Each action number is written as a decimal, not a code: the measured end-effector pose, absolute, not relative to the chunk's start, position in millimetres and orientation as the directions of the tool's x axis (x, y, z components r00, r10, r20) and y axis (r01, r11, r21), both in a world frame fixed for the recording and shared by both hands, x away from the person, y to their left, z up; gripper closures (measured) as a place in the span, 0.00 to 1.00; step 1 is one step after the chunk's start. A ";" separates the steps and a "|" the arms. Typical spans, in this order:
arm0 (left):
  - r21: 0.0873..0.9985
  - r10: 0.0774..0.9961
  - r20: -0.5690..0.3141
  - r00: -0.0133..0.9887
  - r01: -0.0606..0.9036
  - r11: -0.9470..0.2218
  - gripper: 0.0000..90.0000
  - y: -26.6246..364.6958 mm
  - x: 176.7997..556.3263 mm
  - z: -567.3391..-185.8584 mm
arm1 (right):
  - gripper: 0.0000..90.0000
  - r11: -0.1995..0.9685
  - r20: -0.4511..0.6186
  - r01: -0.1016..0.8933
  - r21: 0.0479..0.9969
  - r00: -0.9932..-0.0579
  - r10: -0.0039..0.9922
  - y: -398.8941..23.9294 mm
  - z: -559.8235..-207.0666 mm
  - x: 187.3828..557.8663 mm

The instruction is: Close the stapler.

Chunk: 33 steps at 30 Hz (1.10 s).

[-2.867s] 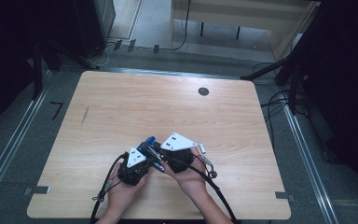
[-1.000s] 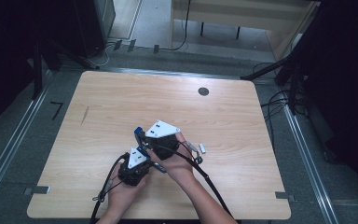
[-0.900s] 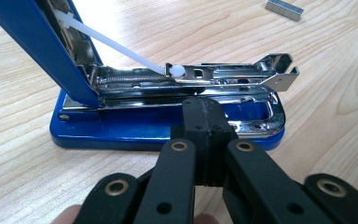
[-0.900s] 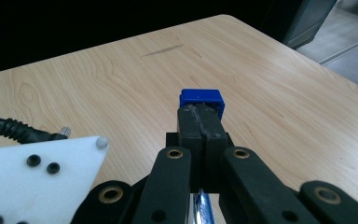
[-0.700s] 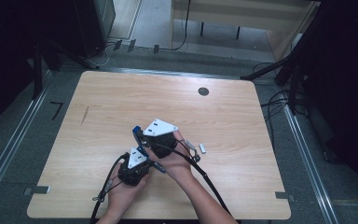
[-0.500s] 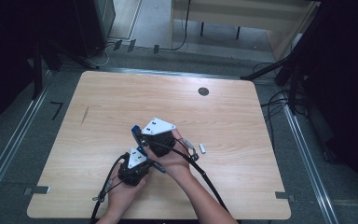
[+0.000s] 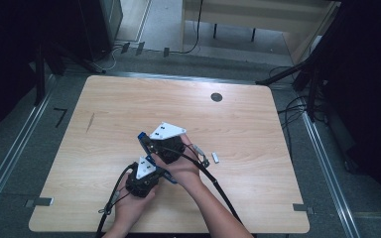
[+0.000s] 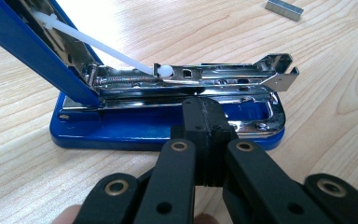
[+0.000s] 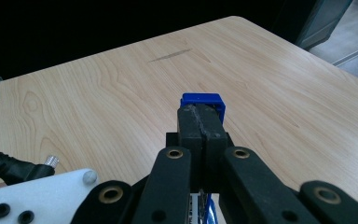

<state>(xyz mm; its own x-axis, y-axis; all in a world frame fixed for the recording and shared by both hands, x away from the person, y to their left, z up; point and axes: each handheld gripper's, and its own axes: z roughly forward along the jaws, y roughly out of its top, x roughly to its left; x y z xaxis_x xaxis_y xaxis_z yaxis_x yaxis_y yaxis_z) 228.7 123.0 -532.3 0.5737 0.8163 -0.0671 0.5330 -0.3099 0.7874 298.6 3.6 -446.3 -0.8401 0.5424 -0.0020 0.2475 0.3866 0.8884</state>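
The left gripper (image 8: 204, 140) is clenched shut, its tips pressed against the base of the blue stapler (image 8: 168, 123), which lies opened near the middle of the table (image 7: 258, 124). The right gripper (image 9: 201, 122) is clamped on the stapler's raised blue lid (image 9: 203, 101). A strip of staples (image 8: 284, 10) is seen lying just beside the stapler.

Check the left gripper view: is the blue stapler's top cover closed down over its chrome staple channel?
No, the blue stapler has its top cover swung up at the left, leaving the chrome staple channel exposed.
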 end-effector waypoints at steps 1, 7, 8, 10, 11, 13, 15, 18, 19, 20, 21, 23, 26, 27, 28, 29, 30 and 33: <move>0.787 0.816 -0.067 0.573 0.533 -0.309 1.00 122.9 228.7 -532.3 | 1.00 0.387 -0.002 0.247 0.888 -0.840 0.542 3.6 -446.3 298.6; 0.787 0.816 -0.065 0.574 0.533 -0.311 1.00 123.2 228.8 -532.2 | 1.00 0.391 -0.004 0.247 0.887 -0.841 0.540 7.3 -446.8 301.1; 0.787 0.816 -0.065 0.574 0.533 -0.311 1.00 123.2 228.8 -532.2 | 1.00 0.391 -0.005 0.245 0.887 -0.842 0.539 7.8 -447.1 301.5; 0.787 0.816 -0.065 0.574 0.533 -0.311 1.00 123.1 228.8 -532.2 | 1.00 0.396 -0.007 0.247 0.884 -0.842 0.540 9.0 -447.8 301.9; 0.787 0.816 -0.065 0.574 0.533 -0.312 1.00 123.2 228.8 -532.2 | 1.00 0.415 -0.020 0.244 0.877 -0.842 0.539 11.4 -450.5 302.7; 0.787 0.817 -0.064 0.574 0.533 -0.312 1.00 123.2 228.8 -532.2 | 1.00 0.427 -0.022 0.249 0.869 -0.843 0.538 12.7 -452.3 303.3; 0.787 0.816 -0.064 0.574 0.533 -0.313 1.00 123.3 228.8 -532.2 | 1.00 0.420 -0.005 0.261 0.869 -0.845 0.535 14.4 -456.4 305.6; 0.787 0.816 -0.065 0.574 0.533 -0.312 1.00 123.3 228.8 -532.2 | 1.00 0.415 0.004 0.267 0.870 -0.845 0.535 14.6 -456.9 307.1; 0.786 0.816 -0.065 0.575 0.533 -0.313 1.00 123.4 228.8 -532.2 | 1.00 0.414 0.006 0.267 0.870 -0.845 0.534 15.3 -457.5 307.7; 0.786 0.816 -0.065 0.574 0.533 -0.313 1.00 123.3 228.8 -532.2 | 1.00 0.413 0.007 0.269 0.870 -0.845 0.534 15.6 -457.6 307.9; 0.786 0.816 -0.067 0.574 0.534 -0.311 1.00 123.2 228.7 -532.2 | 1.00 0.413 0.007 0.269 0.870 -0.845 0.534 15.6 -457.6 307.9; 0.786 0.816 -0.064 0.575 0.533 -0.313 1.00 123.3 228.8 -532.2 | 1.00 0.413 0.009 0.268 0.871 -0.848 0.531 16.2 -457.9 308.9; 0.786 0.816 -0.064 0.574 0.533 -0.313 1.00 123.2 228.7 -532.2 | 1.00 0.412 0.012 0.269 0.871 -0.849 0.528 17.0 -458.6 310.3; 0.786 0.816 -0.064 0.575 0.532 -0.313 1.00 123.2 228.7 -532.2 | 1.00 0.410 0.018 0.274 0.870 -0.849 0.529 17.3 -458.8 310.3; 0.787 0.816 -0.064 0.575 0.532 -0.313 1.00 123.2 228.7 -532.2 | 1.00 0.408 0.020 0.275 0.870 -0.849 0.529 17.6 -459.2 310.6; 0.787 0.816 -0.063 0.575 0.532 -0.314 1.00 123.1 228.7 -532.2 | 1.00 0.406 0.023 0.277 0.871 -0.849 0.528 18.0 -459.5 311.0; 0.787 0.816 -0.063 0.575 0.531 -0.314 1.00 123.1 228.7 -532.3 | 1.00 0.405 0.024 0.276 0.872 -0.849 0.528 18.2 -459.9 311.5; 0.787 0.816 -0.063 0.575 0.532 -0.314 1.00 123.1 228.7 -532.2 | 1.00 0.400 0.033 0.282 0.872 -0.849 0.527 18.7 -460.9 312.5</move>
<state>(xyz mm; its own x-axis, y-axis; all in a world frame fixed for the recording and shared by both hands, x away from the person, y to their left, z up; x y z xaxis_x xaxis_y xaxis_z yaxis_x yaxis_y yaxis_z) 228.7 123.1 -532.2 0.5746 0.8160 -0.0631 0.5317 -0.3136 0.7867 312.5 18.7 -460.9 -0.8492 0.5271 0.0332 0.2822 0.3997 0.8721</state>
